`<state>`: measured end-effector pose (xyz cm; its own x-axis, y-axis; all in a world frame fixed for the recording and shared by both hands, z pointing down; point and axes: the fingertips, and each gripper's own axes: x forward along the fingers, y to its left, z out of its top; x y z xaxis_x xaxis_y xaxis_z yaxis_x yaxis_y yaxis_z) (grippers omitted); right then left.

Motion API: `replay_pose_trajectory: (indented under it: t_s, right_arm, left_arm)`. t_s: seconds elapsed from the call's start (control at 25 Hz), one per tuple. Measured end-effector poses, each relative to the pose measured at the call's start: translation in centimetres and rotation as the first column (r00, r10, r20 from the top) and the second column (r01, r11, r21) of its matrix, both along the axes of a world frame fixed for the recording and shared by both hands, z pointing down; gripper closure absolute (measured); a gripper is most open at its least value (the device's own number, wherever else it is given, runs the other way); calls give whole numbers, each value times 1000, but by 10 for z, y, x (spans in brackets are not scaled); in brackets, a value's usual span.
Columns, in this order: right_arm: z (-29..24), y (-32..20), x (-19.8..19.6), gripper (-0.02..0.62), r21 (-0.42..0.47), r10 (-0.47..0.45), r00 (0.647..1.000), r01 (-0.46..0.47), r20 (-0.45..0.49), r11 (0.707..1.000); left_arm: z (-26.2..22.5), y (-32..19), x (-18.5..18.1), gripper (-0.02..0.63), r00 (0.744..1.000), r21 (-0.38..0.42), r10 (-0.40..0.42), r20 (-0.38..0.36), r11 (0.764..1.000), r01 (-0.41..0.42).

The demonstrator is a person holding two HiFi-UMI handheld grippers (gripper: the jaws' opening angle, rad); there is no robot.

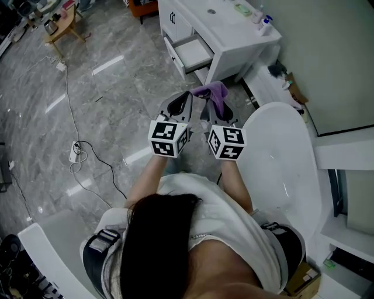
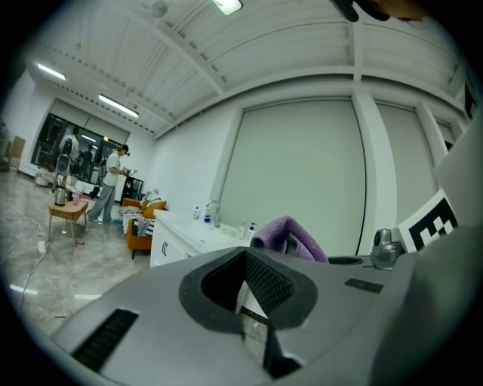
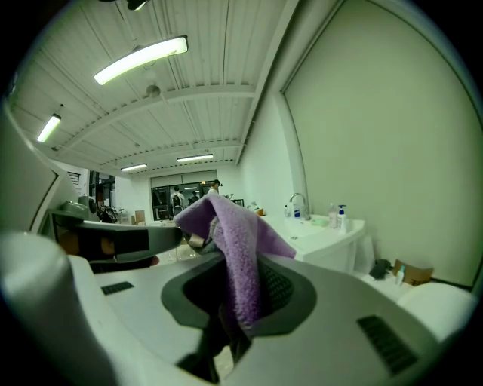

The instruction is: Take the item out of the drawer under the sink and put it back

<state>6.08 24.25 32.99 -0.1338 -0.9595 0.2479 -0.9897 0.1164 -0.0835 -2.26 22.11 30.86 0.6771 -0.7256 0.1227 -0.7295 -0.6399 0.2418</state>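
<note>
Right gripper view: the right gripper (image 3: 240, 313) clamps the purple cloth (image 3: 234, 249), near the sink cabinet (image 1: 234, 41); its drawer (image 1: 194, 54) stands open; the left gripper (image 2: 255, 305) has its jaws together, empty.

Two grippers (image 1: 186, 98) (image 1: 210, 105), one purple cloth (image 1: 216, 90), one open drawer (image 1: 191, 54), one bathtub (image 1: 280, 157).

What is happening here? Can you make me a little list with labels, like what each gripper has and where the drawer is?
Left gripper: fingers together, holding nothing
Right gripper: fingers shut on the purple cloth
Drawer: open, under the sink
Where the cloth is: out of the drawer, held up in front of the person
Step left: cloth not yet put back
</note>
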Motion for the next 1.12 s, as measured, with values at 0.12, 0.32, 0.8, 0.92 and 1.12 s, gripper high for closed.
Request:
replay_pose_trajectory:
  t_s: [0.12,0.32,0.8,0.92,1.12]
  right_arm:
    - [4,-13,-7,509,-10,11,1000,-11,13,1000]
    - [-4,-45,-7,509,5,22,1000,-22,8,1000]
    - [0,-113,-4,509,-11,51,999,-51,1,999]
    - [0,-128,-4,509,-11,56,998,-56,4,998]
    - [6,-153,-7,509,-21,69,998,-69,10,997]
  left_arm:
    - [1,-15,-6,601,1000,-2,5,6,1000,-5]
    - [-5,-49,-12,601,1000,3,-8,-3,1000,8]
    - [-2,-119,-6,601,1000,3,17,4,1000,-17]
    - [0,-134,-7,601,1000,-1,24,8,1000,-24]
    - [5,-162,-10,601,1000,-13,28,12,1000,-28]
